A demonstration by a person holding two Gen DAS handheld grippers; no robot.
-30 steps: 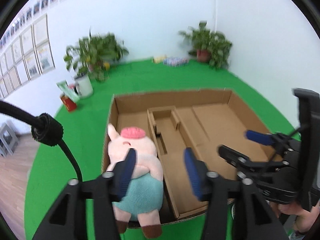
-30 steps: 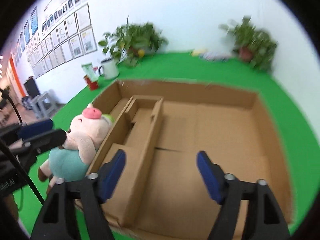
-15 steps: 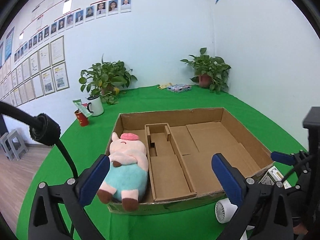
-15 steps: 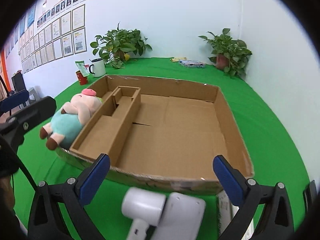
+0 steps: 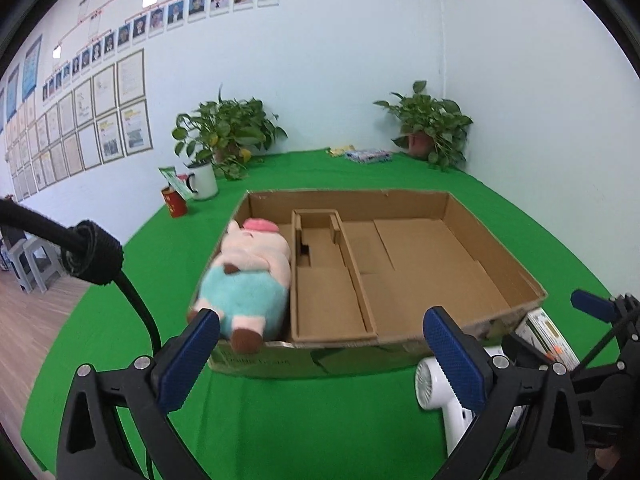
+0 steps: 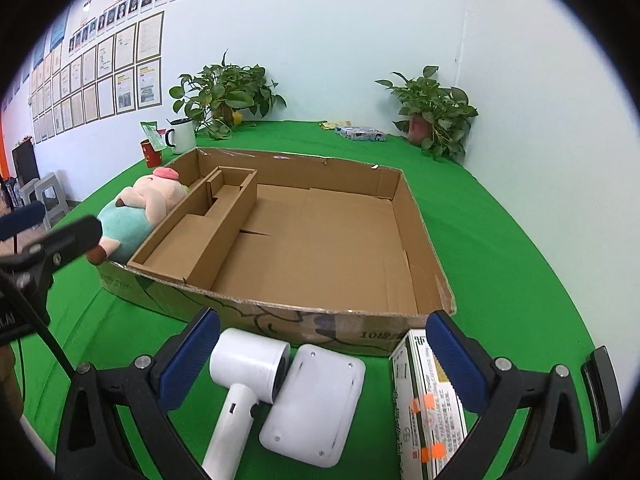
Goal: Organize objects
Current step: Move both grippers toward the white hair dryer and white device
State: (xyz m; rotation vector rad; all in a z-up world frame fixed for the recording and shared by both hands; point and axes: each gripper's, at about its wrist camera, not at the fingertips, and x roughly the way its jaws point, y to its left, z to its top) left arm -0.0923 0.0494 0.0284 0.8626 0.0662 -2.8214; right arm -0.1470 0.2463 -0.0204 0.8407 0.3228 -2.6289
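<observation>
A pink plush pig in teal shorts lies in the left compartment of the shallow cardboard box. My left gripper stands open in front of the box with nothing between its blue pads. My right gripper is open too, hovering over a white hair dryer, a white flat device and a printed carton on the green cloth before the box. The box's middle and right sections hold nothing.
A green cloth covers the table. At the back stand two potted plants, a white mug, a red cup and a small packet. A black cable hangs at the left.
Both grippers opened wide and drew back from the box. The left one let go of the pig, which now lies in the left compartment. The hair dryer, white device and carton came into view.
</observation>
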